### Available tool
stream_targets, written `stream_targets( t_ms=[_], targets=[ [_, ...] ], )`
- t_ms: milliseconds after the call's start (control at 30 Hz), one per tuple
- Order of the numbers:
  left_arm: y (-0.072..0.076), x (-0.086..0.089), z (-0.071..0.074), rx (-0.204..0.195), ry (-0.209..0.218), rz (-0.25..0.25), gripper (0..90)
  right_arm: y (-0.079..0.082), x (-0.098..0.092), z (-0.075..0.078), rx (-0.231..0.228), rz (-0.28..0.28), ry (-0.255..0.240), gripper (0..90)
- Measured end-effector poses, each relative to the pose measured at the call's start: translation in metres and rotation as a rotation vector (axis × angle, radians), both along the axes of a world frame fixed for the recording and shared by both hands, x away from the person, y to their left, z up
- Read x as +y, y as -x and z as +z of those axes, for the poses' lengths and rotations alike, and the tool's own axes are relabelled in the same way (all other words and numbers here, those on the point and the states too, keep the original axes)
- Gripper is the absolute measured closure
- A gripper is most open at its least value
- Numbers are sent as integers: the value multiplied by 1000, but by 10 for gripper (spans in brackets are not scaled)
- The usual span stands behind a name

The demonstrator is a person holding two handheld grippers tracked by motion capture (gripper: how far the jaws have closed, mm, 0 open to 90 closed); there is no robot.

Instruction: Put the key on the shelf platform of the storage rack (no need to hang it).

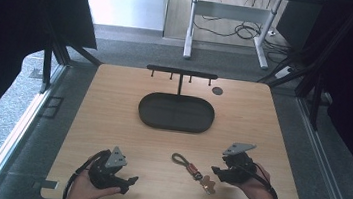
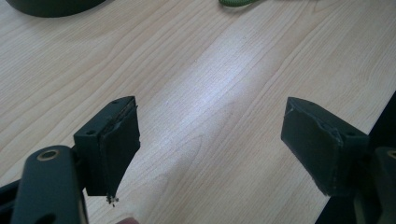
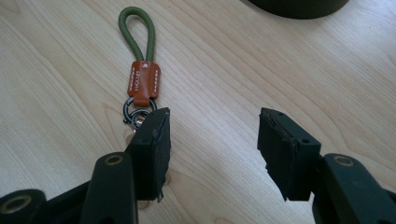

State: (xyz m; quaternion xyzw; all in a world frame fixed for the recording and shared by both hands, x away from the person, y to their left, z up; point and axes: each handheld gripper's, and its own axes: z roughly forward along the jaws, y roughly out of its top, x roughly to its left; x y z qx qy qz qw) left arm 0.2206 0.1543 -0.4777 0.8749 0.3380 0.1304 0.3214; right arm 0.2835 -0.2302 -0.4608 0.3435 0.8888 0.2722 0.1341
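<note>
Table [image 1: 113, 102] of pale wood — grey carpet, perhaps — around it.

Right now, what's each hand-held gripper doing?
Left hand-held gripper: open, holding nothing.
Right hand-held gripper: open, nothing gripped; keychain lies beside one jaw.

small white print – unreadable, keychain's leather tab [image 3: 144, 82]

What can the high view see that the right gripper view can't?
High view alone: the hook rack behind the tray, the left hand-held gripper, the person's hands, the floor and a desk frame beyond the table. Right gripper view alone: close detail of the keychain, with its white-stitched orange leather tab, dark ring and green cord loop, and the open jaws with nothing between them. Both share: the keychain, the wooden table, the dark tray and the right hand-held gripper.
</note>
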Motion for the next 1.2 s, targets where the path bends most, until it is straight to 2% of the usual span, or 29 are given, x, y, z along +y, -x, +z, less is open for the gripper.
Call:
stream_targets(
  t_ms=[633, 967, 1200],
  targets=[
    [0, 0, 0, 1, 1, 1, 200, -5, 21, 1, 31, 48, 23, 453],
    [0, 2, 1, 1, 0, 3, 200, -7, 33, -5, 80, 85, 28, 463],
    [0, 1, 0, 1, -2, 3, 200, -7, 43, -9, 97, 110, 40, 464]
  ],
)
